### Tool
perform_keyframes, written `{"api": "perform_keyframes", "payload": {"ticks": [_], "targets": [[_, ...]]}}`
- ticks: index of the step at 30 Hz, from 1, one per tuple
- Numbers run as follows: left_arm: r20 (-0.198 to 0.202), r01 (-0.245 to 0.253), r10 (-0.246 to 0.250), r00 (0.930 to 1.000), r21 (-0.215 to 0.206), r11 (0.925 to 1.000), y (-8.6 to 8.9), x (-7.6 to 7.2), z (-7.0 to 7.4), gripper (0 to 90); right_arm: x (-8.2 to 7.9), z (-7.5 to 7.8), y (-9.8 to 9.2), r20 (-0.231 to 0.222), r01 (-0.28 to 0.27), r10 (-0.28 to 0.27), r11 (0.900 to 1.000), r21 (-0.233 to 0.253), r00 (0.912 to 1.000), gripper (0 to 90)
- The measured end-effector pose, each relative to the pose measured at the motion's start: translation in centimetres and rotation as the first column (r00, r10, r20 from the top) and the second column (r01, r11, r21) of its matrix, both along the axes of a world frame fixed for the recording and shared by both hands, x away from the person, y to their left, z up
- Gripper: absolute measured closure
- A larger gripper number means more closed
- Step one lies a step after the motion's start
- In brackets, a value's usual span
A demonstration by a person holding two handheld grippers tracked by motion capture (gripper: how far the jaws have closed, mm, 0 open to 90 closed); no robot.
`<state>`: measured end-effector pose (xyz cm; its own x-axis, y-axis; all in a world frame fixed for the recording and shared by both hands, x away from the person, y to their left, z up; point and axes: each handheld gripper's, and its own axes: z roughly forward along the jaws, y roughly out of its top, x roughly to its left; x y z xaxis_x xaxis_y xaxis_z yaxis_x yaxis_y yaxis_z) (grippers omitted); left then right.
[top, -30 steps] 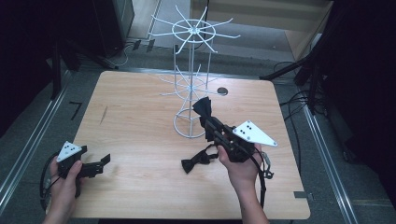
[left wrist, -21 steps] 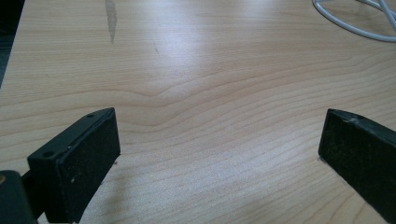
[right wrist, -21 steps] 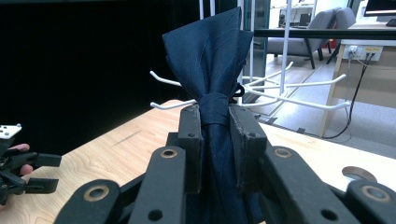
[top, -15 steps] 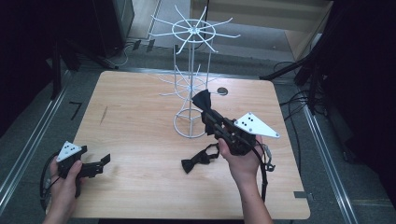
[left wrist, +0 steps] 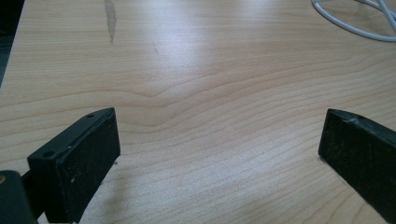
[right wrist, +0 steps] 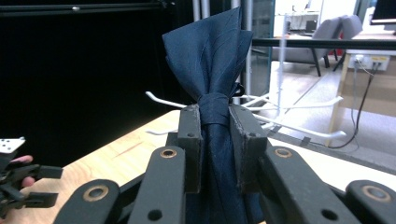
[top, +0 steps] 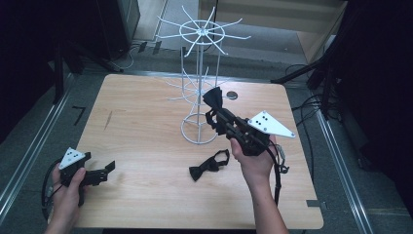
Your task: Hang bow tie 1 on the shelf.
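bow tie held up at the rack, a snag looked likely

the right gripper [top: 214,111] pinched the navy bow tie [right wrist: 210,70] at its knot beside the wire rack [top: 199,73]; a loose strap might have missed a hook (left gripper [top: 104,170] rested wide open, empty).

Overhead light glares on the table [left wrist: 196,60]; dark surroundings, pictures slightly soft.

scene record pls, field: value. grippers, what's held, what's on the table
left gripper: open, low over the table's near left corner, holds nothing
right gripper: shut on the dark blue bow tie, raised toward the rack
held grip: jaws clamp the tie at its centre knot
white wire rack: upright at table's far middle, hooks bare
black bow tie: flat on table, near the right hand, untouched
table: light wood
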<state>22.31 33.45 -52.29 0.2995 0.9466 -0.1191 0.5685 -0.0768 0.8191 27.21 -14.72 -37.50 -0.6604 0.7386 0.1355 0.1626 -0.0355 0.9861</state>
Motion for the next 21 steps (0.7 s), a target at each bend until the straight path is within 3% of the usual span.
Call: {"api": "perform_keyframes", "payload": {"ticks": [4, 8, 10, 13, 17, 21], "targets": [[0.001, -0.001, 0.001, 1.0000, -0.002, 1.0000, 0.0, 0.0, 0.0, 0.0, 0.5, -0.6, -0.6, -0.023, 0.024, -0.024, 1.000, 0.014, 0.9995, 76.9], [0.003, -0.001, 0.001, 1.0000, -0.001, 1.0000, 0.0, 0.0, 0.0, 0.0, 1.7, -2.1, -1.3, -0.082, 0.064, -0.062, 0.997, 0.030, 0.9947, 76.9], [0.003, -0.001, 0.001, 1.0000, -0.001, 1.0000, 0.0, 0.0, 0.0, 0.0, 2.0, -2.5, -1.4, -0.096, 0.067, -0.062, 0.997, 0.041, 0.9935, 76.9], [0.003, -0.001, 0.001, 1.0000, -0.002, 1.0000, 0.0, 0.0, 0.0, 0.0, 2.9, -3.2, -2.0, -0.146, 0.073, -0.056, 0.991, 0.114, 0.9877, 76.7], [0.004, 0.000, 0.000, 1.0000, -0.003, 1.0000, 0.0, 0.0, 0.0, 0.0, 3.6, -3.8, -2.3, -0.190, 0.059, -0.032, 0.988, 0.140, 0.9812, 76.7], [0.004, 0.000, 0.000, 1.0000, -0.003, 1.0000, 0.0, 0.0, 0.0, 0.0, 3.7, -4.2, -2.1, -0.201, 0.055, -0.028, 0.990, 0.132, 0.9791, 76.7]]}}
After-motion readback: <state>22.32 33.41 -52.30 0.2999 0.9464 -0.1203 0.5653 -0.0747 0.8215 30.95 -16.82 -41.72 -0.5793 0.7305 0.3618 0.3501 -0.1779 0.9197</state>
